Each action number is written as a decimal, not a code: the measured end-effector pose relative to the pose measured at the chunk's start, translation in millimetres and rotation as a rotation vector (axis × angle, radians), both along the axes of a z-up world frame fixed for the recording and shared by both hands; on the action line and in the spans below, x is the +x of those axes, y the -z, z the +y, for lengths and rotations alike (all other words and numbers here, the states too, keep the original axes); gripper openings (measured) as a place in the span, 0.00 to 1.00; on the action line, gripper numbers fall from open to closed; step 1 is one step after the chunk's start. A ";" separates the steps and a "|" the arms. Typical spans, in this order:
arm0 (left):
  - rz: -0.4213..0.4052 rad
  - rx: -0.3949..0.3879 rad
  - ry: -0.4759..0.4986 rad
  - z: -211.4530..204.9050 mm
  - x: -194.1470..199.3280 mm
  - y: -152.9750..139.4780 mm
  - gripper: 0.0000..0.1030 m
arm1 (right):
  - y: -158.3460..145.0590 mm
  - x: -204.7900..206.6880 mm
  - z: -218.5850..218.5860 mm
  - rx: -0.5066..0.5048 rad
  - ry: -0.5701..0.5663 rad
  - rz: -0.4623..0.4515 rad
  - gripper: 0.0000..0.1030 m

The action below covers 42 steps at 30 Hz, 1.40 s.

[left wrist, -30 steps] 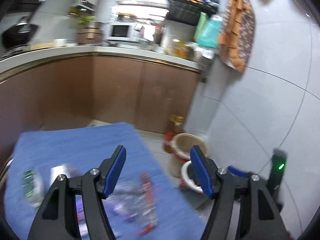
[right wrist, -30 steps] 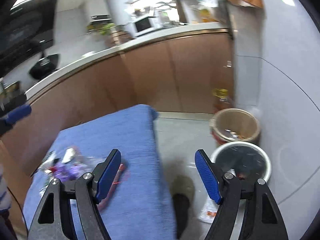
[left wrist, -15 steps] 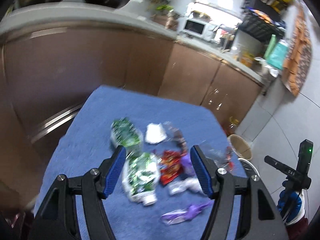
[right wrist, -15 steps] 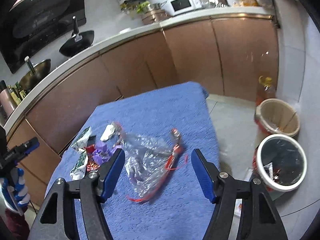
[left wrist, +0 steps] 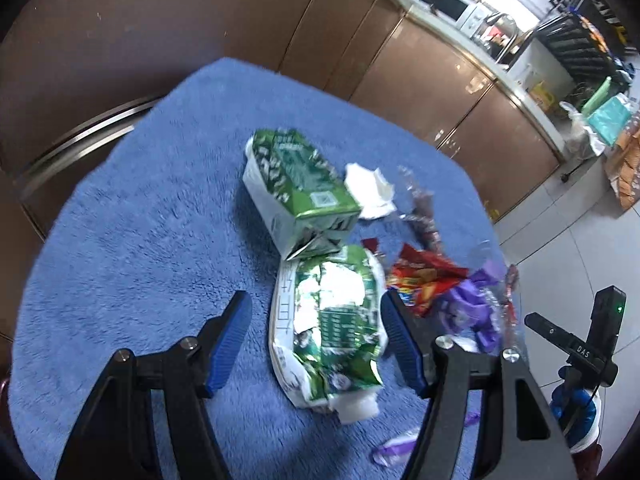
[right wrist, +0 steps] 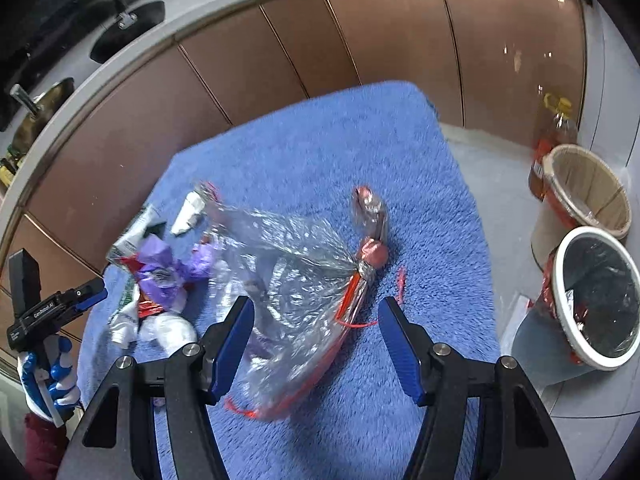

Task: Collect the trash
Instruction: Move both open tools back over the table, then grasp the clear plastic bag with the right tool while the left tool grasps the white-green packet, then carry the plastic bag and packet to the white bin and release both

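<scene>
Both grippers have dropped closer: left gripper (left wrist: pixel 316 344), jaws wide, brackets the crushed green carton (left wrist: pixel 328 328); right gripper (right wrist: pixel 316 348), jaws closing, straddles the clear bag (right wrist: pixel 288 276), ungrasped.

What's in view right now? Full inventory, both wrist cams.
blue cloth: 1, blue, fuzzy, covers the table under the trash
green carton: 1, green and white, on its side, far end of the pile
crushed green carton: 1, green, white and silver, between the left gripper's fingers
white tissue: 1, beside the green carton
red wrapper: 1, red, right of the crushed carton
purple wrappers: several, purple, mid-pile
clear plastic bag: 1, clear with red trim, ahead of the right gripper
bins: 2, white-rimmed and tan, on the floor
oil bottle: 1, amber, behind the bins
left gripper: open
right gripper: closing, pads not on the bag
</scene>
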<state>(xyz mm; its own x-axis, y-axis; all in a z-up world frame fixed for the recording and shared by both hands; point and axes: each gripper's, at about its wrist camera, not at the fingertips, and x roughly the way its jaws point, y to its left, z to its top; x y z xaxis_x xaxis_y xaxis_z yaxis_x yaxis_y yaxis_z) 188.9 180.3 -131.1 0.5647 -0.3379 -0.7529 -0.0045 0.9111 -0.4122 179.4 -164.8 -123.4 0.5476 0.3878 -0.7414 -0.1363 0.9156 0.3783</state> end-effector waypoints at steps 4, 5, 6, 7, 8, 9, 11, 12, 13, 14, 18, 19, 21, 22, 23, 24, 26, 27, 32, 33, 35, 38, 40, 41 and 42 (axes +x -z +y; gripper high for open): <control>0.063 -0.021 0.010 -1.7 7.8 20.4 0.63 | 14.4 14.2 3.2 -0.007 -0.008 0.046 0.60; 0.079 -0.026 0.017 -3.5 8.2 24.4 0.63 | 16.8 16.9 4.4 -0.011 -0.013 0.052 0.60; 0.095 -0.022 0.026 -7.7 7.5 28.0 0.63 | 18.1 18.4 5.6 -0.014 -0.015 0.057 0.60; 0.094 -0.007 0.027 -10.2 7.0 27.3 0.63 | 21.2 20.4 6.9 -0.018 -0.020 0.066 0.60; 0.096 0.012 0.032 -14.3 6.5 27.2 0.63 | 23.5 22.1 7.5 -0.019 -0.023 0.072 0.60; 0.107 0.018 0.042 -18.5 5.6 26.7 0.63 | 24.4 23.3 8.6 -0.020 -0.025 0.074 0.60; 0.118 0.018 0.046 -22.7 6.7 25.9 0.63 | 24.5 23.2 9.7 -0.029 -0.029 0.070 0.60; 0.118 0.025 0.052 -26.6 6.3 25.4 0.63 | 24.6 23.3 9.7 -0.029 -0.029 0.069 0.60; 0.120 0.033 0.055 -31.2 7.2 24.7 0.62 | 24.4 23.4 9.8 -0.028 -0.029 0.069 0.60; 0.121 0.042 0.056 -34.7 7.0 24.6 0.62 | 24.3 23.3 10.3 -0.030 -0.030 0.067 0.59; 0.121 0.041 0.049 -45.6 3.5 24.5 0.42 | 24.9 20.6 11.1 -0.044 -0.033 0.056 0.46; 0.117 0.030 0.041 -46.6 2.1 24.1 0.40 | 25.0 20.4 10.3 -0.042 -0.030 0.055 0.43; 0.111 0.004 0.040 -48.2 0.2 22.3 0.29 | 24.9 21.5 6.9 -0.035 -0.025 0.056 0.37; 0.110 -0.013 0.040 -48.8 -1.0 21.7 0.26 | 25.0 21.4 5.1 -0.029 -0.023 0.056 0.32; 0.109 -0.025 0.040 -49.4 -1.9 21.4 0.22 | 25.3 20.9 3.5 -0.022 -0.023 0.056 0.29; 0.105 -0.034 0.039 -50.2 -3.7 20.1 0.21 | 25.8 20.4 2.3 -0.015 -0.026 0.056 0.21; 0.088 -0.038 0.034 -50.8 -9.1 16.2 0.20 | 26.6 19.8 1.3 -0.001 -0.035 0.057 0.14; 0.078 -0.047 0.032 -50.3 -12.8 13.1 0.20 | 26.5 18.3 0.9 0.009 -0.039 0.056 0.12; 0.024 -0.064 0.015 -38.2 -34.5 -8.4 0.20 | 14.0 9.4 0.0 0.039 -0.044 0.011 0.09; 0.014 -0.062 0.012 -35.8 -39.0 -12.7 0.20 | 10.9 7.4 -0.4 0.042 -0.043 0.002 0.08; -0.005 -0.066 0.007 -34.4 -39.0 -25.1 0.20 | 2.3 2.4 -2.4 0.051 -0.042 -0.026 0.08; -0.036 -0.070 -0.004 -32.1 -46.3 -37.0 0.20 | -10.3 -6.3 -4.4 0.065 -0.042 -0.063 0.08; -0.058 -0.072 -0.013 -30.0 -53.6 -45.1 0.20 | -17.4 -12.2 -5.6 0.077 -0.044 -0.085 0.07; -0.067 -0.073 -0.016 -29.0 -55.5 -49.4 0.20 | -21.5 -15.2 -5.9 0.083 -0.046 -0.096 0.07; -0.080 -0.073 -0.018 -28.2 -59.4 -55.7 0.20 | -24.3 -18.1 -6.5 0.086 -0.048 -0.105 0.07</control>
<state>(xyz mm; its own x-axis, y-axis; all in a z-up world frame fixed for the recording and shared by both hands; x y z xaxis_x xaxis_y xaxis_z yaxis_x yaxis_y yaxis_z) 129.5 152.1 -75.4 0.6288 -0.3794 -0.6787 0.0146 0.8785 -0.4775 161.2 -171.3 -99.1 0.6001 0.4752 -0.6435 -0.2219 0.8718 0.4368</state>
